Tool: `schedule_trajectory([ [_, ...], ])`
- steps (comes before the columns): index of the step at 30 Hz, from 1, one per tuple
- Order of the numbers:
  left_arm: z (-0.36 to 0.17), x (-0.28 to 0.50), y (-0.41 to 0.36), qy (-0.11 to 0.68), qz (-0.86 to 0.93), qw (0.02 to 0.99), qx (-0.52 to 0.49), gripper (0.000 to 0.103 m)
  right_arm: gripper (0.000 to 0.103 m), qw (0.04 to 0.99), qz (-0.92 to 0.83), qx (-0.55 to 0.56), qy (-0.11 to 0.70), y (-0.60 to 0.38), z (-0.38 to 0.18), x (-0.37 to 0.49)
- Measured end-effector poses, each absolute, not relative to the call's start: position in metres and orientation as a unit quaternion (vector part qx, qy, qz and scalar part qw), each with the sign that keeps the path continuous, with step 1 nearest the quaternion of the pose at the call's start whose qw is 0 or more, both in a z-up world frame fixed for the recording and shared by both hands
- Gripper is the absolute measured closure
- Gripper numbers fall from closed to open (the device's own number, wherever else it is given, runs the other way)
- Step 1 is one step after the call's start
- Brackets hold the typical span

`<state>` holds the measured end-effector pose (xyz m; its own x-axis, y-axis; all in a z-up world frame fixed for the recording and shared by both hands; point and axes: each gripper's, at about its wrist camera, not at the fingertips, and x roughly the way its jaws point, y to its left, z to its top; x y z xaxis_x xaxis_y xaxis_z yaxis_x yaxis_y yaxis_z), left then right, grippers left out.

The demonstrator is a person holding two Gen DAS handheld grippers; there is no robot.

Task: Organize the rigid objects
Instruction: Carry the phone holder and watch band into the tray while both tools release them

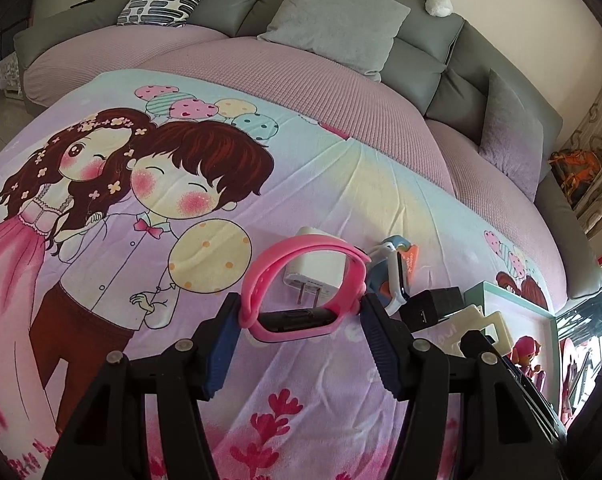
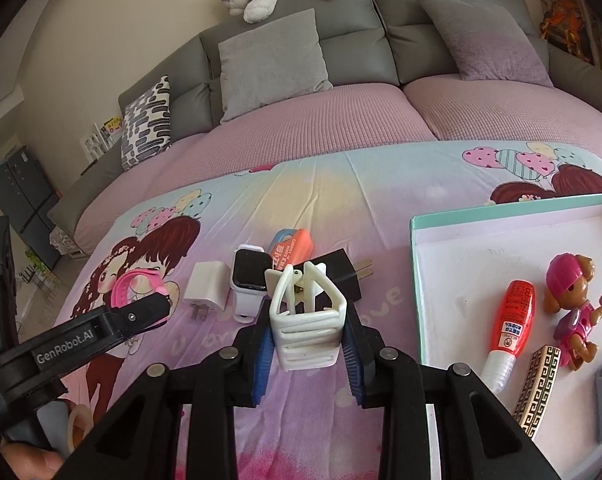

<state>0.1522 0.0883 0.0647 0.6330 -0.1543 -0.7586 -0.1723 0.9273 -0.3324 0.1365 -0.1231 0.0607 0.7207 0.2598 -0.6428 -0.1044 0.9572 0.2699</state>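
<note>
My left gripper (image 1: 299,312) has its blue ribbed fingers (image 1: 221,344) about half spread, clamped on a pink rubbery watch band (image 1: 301,280) looped around a dark glossy face, held above the cartoon-print bedsheet (image 1: 141,200). My right gripper (image 2: 307,346) is squeezed nearly closed on a white slatted plastic clip (image 2: 307,320), also lifted off the sheet. Beneath lie a boxy white charger (image 2: 206,286), a white smartwatch (image 2: 250,276), an orange-blue case (image 2: 291,250) and a black adapter (image 2: 347,276). To the right, a teal-rimmed tray (image 2: 415,280) holds a red bottle (image 2: 511,320) and a pink toy dog (image 2: 577,304).
</note>
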Motion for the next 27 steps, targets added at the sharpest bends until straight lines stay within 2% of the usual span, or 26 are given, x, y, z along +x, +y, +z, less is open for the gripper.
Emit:
schedule_trajectory([
  [6, 0.086, 0.141, 0.089, 0.398, 0.001, 0.897, -0.191, 0.041, 0.07, 0.939, 0.088, 0.085, 0.322, -0.129, 0.08, 0.127],
  [17, 0.094, 0.144, 0.063, 0.398, -0.024, 0.9, -0.175, 0.041, 0.07, 0.949, 0.038, 0.068, 0.306, -0.163, 0.094, 0.123],
  [27, 0.098, 0.155, 0.004, 0.412, -0.079, 0.896, -0.144, 0.041, 0.07, 0.935, -0.038, 0.139, 0.324, -0.245, 0.093, 0.12],
])
